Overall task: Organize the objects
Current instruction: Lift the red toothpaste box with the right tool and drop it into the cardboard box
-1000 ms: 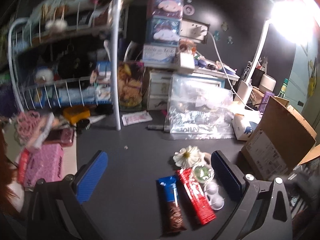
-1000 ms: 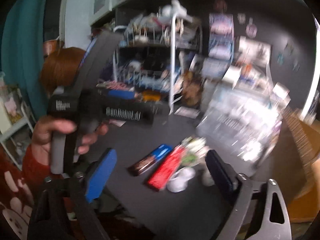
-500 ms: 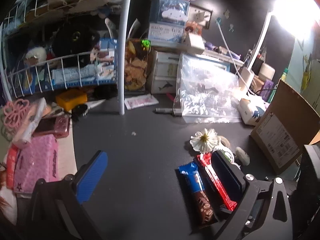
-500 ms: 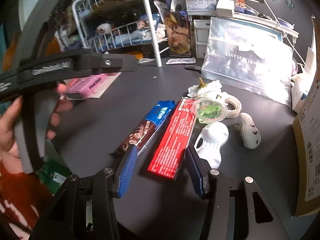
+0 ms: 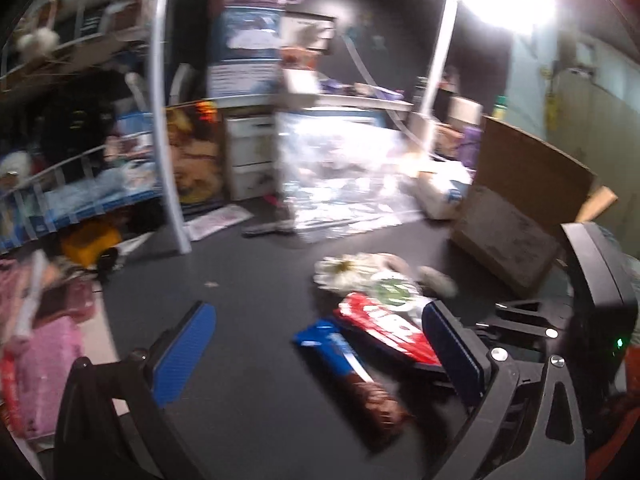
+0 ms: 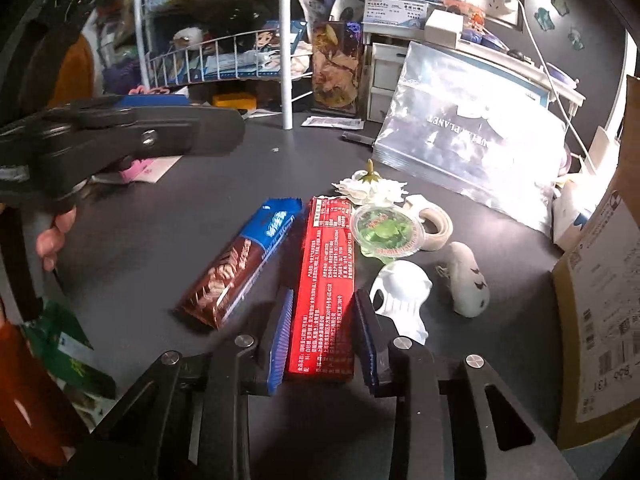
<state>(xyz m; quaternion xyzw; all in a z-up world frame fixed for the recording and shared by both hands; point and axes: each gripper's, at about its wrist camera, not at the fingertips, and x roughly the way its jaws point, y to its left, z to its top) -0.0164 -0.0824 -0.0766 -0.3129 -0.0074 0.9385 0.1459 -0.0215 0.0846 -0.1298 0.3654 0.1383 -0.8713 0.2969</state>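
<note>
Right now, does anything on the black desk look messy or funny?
Yes. The white flower lies upside down, stem up. The green jelly cup sits tilted, leaning on the tape roll. The red snack pack lies straight, with the right gripper around it.

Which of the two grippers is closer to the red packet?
Right. The right gripper has its fingers on either side of the red packet; the left gripper sits open beside it.

Glossy foil red wrapper [image 6: 326,288]; matt dark table [image 6: 160,224]; brown cardboard box [image 6: 600,320].
</note>
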